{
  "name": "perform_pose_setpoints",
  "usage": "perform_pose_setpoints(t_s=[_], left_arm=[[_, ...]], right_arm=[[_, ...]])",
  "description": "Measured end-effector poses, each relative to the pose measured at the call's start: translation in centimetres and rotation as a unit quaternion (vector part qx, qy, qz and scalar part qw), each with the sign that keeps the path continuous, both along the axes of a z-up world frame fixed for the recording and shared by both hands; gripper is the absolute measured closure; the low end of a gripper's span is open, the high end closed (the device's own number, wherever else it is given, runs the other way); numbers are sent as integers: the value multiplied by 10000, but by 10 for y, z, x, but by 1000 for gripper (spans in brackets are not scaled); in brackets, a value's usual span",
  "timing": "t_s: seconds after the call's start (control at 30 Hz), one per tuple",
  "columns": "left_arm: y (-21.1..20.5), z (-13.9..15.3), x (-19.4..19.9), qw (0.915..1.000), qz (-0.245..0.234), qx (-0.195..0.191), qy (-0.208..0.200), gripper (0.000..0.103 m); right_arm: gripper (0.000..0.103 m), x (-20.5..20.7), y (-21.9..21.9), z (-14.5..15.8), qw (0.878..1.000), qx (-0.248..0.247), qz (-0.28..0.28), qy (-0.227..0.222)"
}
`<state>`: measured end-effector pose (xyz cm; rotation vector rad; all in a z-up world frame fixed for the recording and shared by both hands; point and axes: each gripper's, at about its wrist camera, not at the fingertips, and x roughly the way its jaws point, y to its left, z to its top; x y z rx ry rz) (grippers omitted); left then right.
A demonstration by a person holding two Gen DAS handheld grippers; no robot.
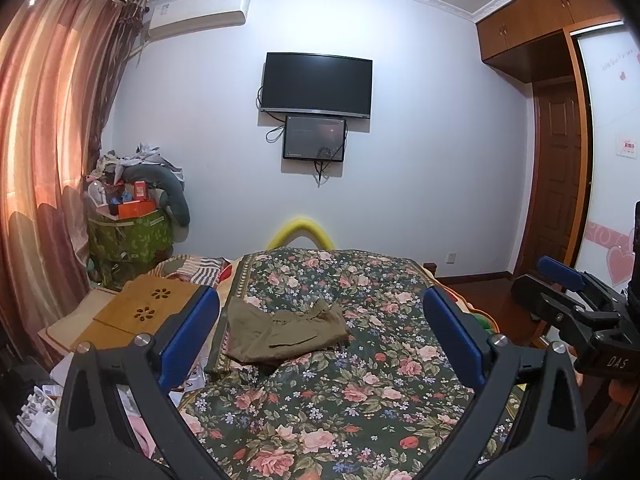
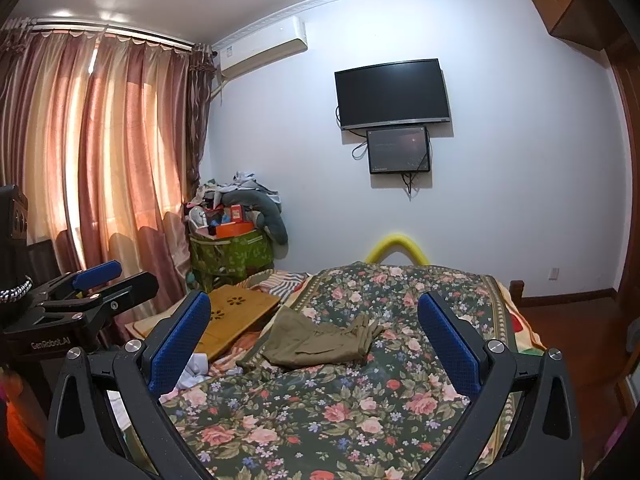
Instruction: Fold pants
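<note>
Olive pants [image 1: 286, 334] crumpled on floral quilt [image 1: 360, 400], ahead of both grippers, long axis crosswise. Left gripper [image 1: 320, 338] and right gripper [image 2: 314, 344] spread wide, empty, neither clearly nearer.

A pale wall [image 1: 420, 160] carries a dark television [image 1: 317, 83] with a smaller screen [image 1: 314, 138] hung just beneath it, and an air conditioner [image 1: 198, 14] sits high near the corner. Pinkish curtains [image 2: 100, 152] glow with daylight on the left. A heap of boxes and clothes [image 2: 234, 232] fills the corner beside them. A floral bedspread [image 1: 360, 380] covers the bed. Wooden cabinets [image 1: 536, 16] and a door [image 1: 558, 184] stand at the right above a reddish wood floor [image 2: 568, 320].
</note>
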<state>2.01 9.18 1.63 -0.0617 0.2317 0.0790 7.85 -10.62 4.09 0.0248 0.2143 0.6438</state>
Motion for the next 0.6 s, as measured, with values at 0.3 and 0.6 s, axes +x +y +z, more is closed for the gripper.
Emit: perform_pose_setpoints(t_s=[0.3,0.6], left_arm=[[0,-3,5,9999,-124,-24,104,0],[3,-9,21,9996,-172,-11,203,0]], right_arm=[[0,1,0,-1,10000,4,-24,30],[0,10,0,-8,9998,-54,-109,131]])
